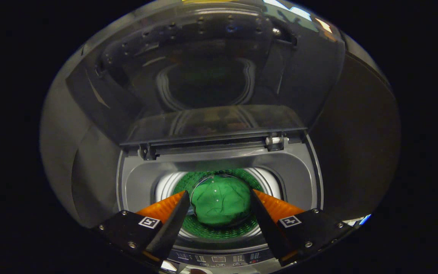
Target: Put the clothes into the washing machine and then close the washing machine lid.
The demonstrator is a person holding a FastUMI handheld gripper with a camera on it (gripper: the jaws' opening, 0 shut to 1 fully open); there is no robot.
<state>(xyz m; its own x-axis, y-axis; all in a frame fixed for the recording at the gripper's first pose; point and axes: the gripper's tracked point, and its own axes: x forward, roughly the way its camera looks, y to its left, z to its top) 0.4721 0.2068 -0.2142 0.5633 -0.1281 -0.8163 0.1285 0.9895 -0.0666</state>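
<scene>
In my gripper view I am looking down into the washing machine [219,179] from the front, with my gripper [219,205] hanging over its opening in the lower middle of the frame. My fingers stand apart and hold nothing. Through the gap between them I see the green cloth [222,203].

As I judge it, the first half of the task is done. The cloth lies down in the drum [173,182], at the bottom, bunched into a rounded heap, and it is well below my fingertips, not touching them. It is a plain green, softly creased, with a few small pale dots on it that could be buttons. The shiny drum wall around it glows green too, which I take for its reflection. I cannot tell whether any more clothes wait outside the machine.

What is left is the lid [211,76]. It stands raised, filling the upper middle of the frame, a dark see-through panel hinged along the back edge of the opening. The control panel [219,259] sits at the bottom centre, just under my fingers.
</scene>
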